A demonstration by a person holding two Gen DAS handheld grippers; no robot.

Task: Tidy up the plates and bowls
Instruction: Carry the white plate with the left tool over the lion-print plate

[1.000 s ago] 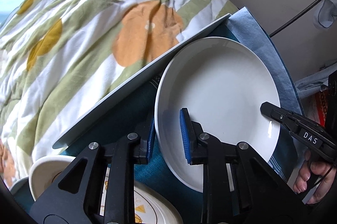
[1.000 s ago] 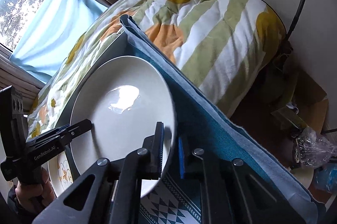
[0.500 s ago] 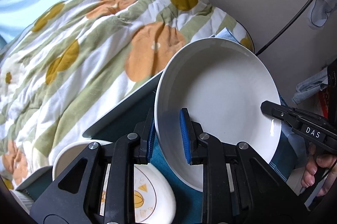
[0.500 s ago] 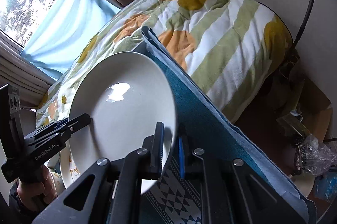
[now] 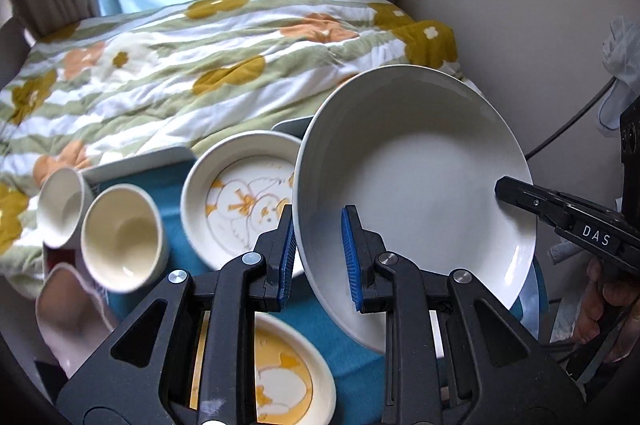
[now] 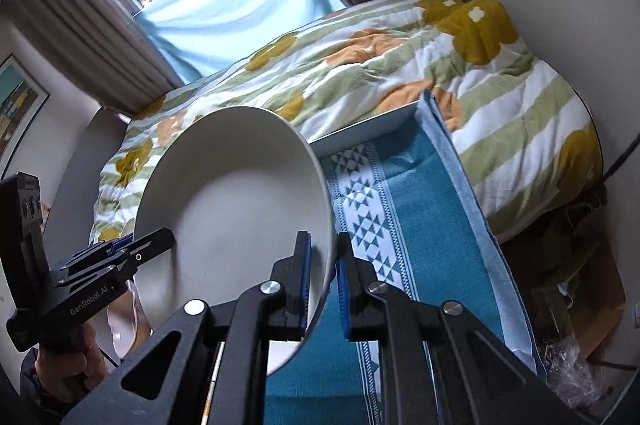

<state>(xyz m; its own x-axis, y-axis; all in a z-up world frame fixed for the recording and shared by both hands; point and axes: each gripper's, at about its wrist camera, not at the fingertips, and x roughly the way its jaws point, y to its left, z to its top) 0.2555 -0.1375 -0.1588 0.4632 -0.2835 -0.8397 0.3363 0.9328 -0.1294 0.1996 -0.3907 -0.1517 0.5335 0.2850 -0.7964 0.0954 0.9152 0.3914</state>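
I have the large white plate (image 5: 416,185) clamped by its rim on both sides: my left gripper (image 5: 318,257) grips the near-left edge and my right gripper (image 6: 322,285) the opposite edge, so it hangs tilted in the air above the teal cloth (image 6: 420,225) on the tabletop. To land it well on the patterned plate (image 5: 236,201) beside the two cups (image 5: 120,233), I should level it first, keep both hands moving as one, and lower it centred before releasing.
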